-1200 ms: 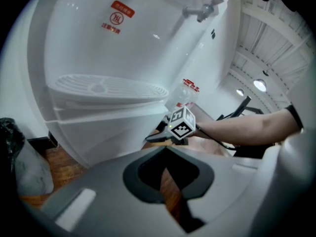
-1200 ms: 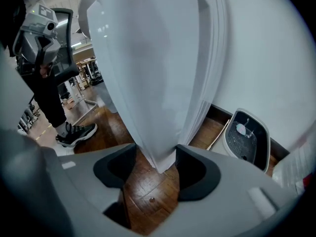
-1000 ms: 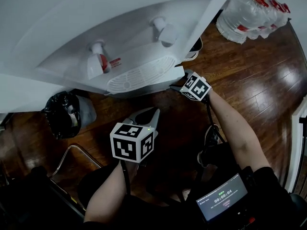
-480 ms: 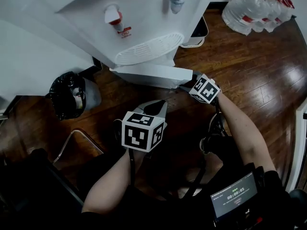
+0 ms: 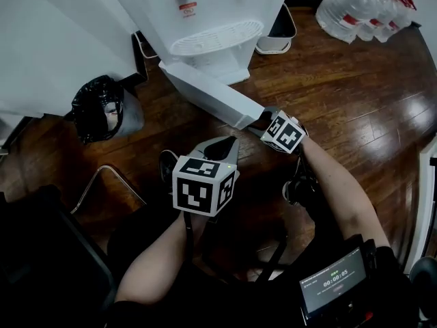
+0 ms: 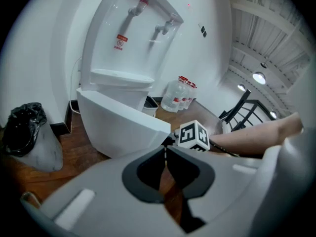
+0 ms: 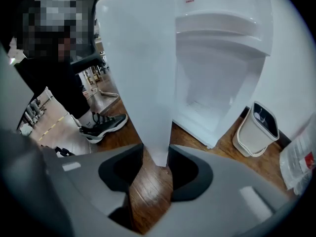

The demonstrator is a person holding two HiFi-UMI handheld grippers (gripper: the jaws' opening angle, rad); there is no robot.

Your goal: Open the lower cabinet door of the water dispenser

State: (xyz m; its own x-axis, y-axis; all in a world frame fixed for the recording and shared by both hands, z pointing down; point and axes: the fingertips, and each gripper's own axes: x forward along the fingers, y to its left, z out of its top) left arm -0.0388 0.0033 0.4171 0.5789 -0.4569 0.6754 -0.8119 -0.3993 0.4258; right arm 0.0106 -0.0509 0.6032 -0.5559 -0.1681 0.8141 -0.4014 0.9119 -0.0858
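Observation:
The white water dispenser stands at the top of the head view. Its lower cabinet door is swung well out over the wood floor. My right gripper holds the door's free edge. In the right gripper view the door runs down between the jaws of the right gripper, which have just been closing on it, and the open cabinet shows behind. My left gripper hangs shut and empty in front of the door. In its own view the left gripper points at the door.
A bin with a black bag stands left of the dispenser and a small white bin to its right. Water bottles are stacked at the top right. A chair frame is at the lower left. A person's shoe is behind the door.
The cabinet door has swung from nearly shut to wide open, its free edge drawn toward me by the right gripper. The left gripper has drifted back a little, still shut.

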